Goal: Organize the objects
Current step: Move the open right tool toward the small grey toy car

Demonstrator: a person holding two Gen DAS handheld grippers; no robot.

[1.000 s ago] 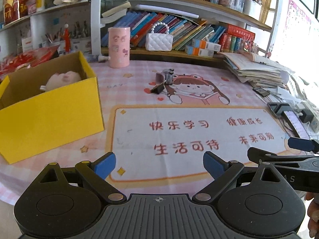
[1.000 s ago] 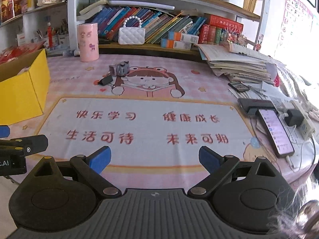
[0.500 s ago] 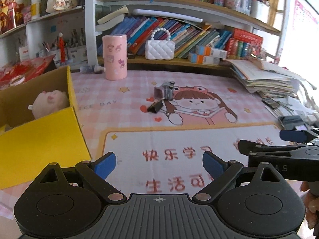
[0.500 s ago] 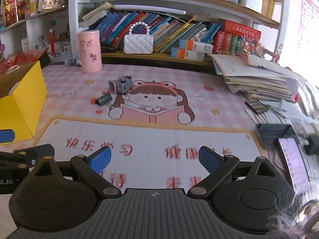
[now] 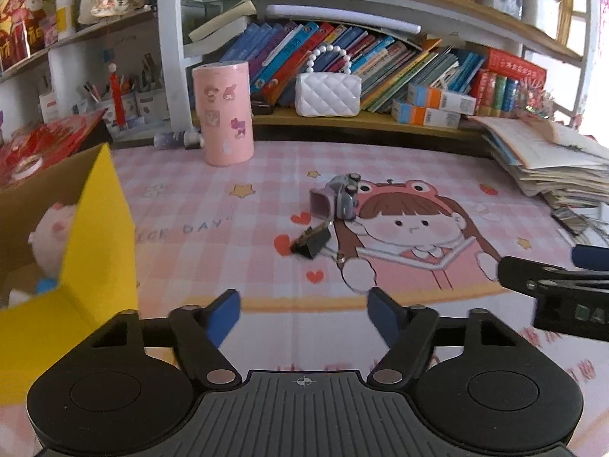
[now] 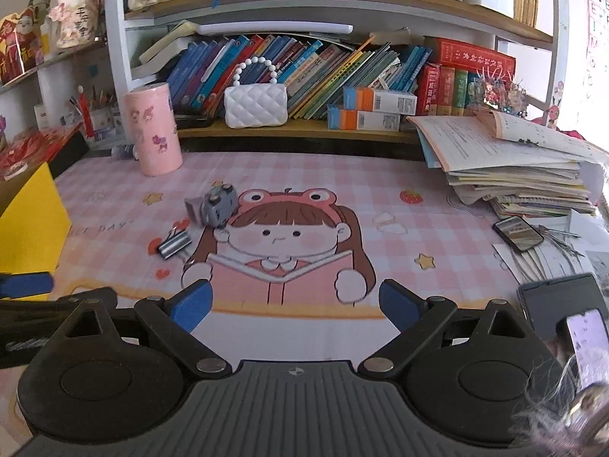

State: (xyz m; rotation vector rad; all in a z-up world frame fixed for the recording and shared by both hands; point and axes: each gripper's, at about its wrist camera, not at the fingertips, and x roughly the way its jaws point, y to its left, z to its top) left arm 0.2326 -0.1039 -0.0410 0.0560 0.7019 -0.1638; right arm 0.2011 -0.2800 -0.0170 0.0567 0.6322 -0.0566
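Note:
A small grey toy car (image 5: 342,200) (image 6: 217,205) lies tipped over on the pink desk mat (image 5: 236,236), and a black binder clip (image 5: 313,243) (image 6: 174,244) rests just in front of it. A yellow cardboard box (image 5: 97,236) (image 6: 32,217) stands at the left with a pink plush toy (image 5: 53,228) inside. My left gripper (image 5: 303,314) is short of the clip, its jaws closing with nothing between them. My right gripper (image 6: 294,306) is open and empty, to the right of the clip. Each gripper shows at the edge of the other's view.
A pink cylinder (image 5: 224,112) and a white quilted handbag (image 5: 328,93) stand at the back below shelves of books. A stack of papers (image 6: 510,163), a small phone (image 6: 518,233) and a lit phone (image 6: 586,346) crowd the right side.
Both grippers have moved forward across the mat toward the toy car and clip, which look larger now. The left jaws have narrowed; the right jaws kept their width.

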